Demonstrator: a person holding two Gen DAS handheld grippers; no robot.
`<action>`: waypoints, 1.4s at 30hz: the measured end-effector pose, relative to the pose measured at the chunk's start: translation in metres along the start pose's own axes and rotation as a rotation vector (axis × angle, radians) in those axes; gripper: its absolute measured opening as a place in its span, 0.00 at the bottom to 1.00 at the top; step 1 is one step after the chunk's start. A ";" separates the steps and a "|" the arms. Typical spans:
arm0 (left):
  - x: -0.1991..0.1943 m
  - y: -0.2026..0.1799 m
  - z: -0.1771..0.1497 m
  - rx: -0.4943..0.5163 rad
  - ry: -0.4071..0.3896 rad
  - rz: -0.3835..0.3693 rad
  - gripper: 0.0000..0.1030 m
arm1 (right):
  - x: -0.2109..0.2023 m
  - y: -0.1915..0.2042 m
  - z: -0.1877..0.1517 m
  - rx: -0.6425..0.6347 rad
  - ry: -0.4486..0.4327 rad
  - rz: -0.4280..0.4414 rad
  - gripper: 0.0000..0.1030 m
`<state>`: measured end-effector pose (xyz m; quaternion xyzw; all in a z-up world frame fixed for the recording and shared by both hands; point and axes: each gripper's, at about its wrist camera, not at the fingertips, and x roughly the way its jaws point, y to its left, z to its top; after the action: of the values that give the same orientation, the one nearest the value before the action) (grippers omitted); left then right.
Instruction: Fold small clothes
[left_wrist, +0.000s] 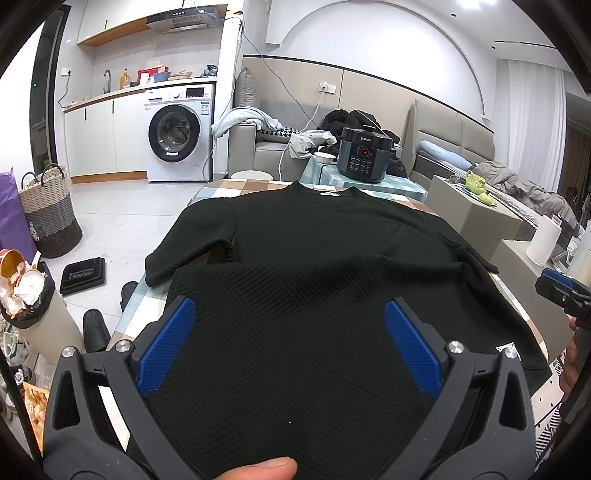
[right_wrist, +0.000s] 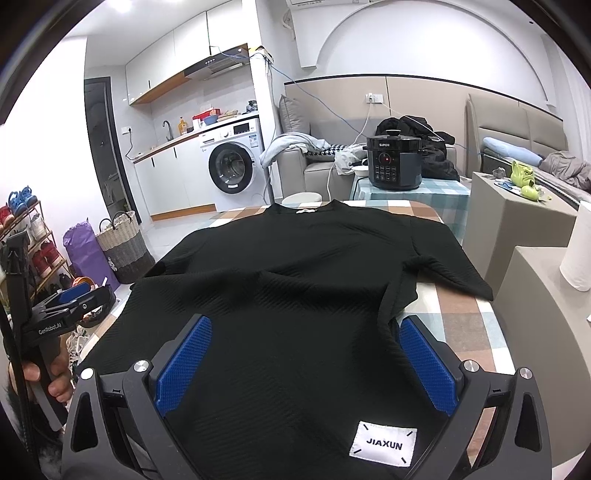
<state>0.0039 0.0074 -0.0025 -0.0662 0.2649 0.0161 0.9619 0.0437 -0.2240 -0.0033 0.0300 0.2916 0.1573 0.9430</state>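
A black textured sweater (left_wrist: 314, 240) (right_wrist: 295, 251) lies spread on the table with its collar at the far end and both sleeves out to the sides. Its near half bulges up in a soft ridge across the middle. My left gripper (left_wrist: 290, 302) is open, its blue pads (left_wrist: 168, 343) wide apart over the left part of the hem. My right gripper (right_wrist: 304, 321) is open too, over the right part of the hem, close to a white JIAXUN label (right_wrist: 384, 445). Each gripper shows at the edge of the other's view: right gripper (left_wrist: 561, 291), left gripper (right_wrist: 70, 306).
The table has a checked cloth (right_wrist: 461, 317). Behind it a black pressure cooker (left_wrist: 364, 155) stands on a small table. A paper towel roll (right_wrist: 578, 251) is at the right. A woven basket (left_wrist: 50, 210) and a full bin (left_wrist: 26, 295) stand on the floor at the left.
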 end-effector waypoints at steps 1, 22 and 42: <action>0.000 0.000 0.000 0.001 -0.001 -0.001 0.99 | 0.001 0.000 0.000 -0.001 0.003 -0.002 1.00; -0.003 -0.003 -0.001 0.001 0.001 0.000 0.99 | 0.000 0.001 -0.001 -0.001 0.008 -0.002 1.00; 0.001 0.008 -0.004 -0.005 0.006 0.003 0.99 | 0.004 -0.002 0.001 0.009 0.020 -0.001 1.00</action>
<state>0.0018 0.0147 -0.0077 -0.0683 0.2679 0.0179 0.9608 0.0477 -0.2243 -0.0050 0.0324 0.3019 0.1558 0.9400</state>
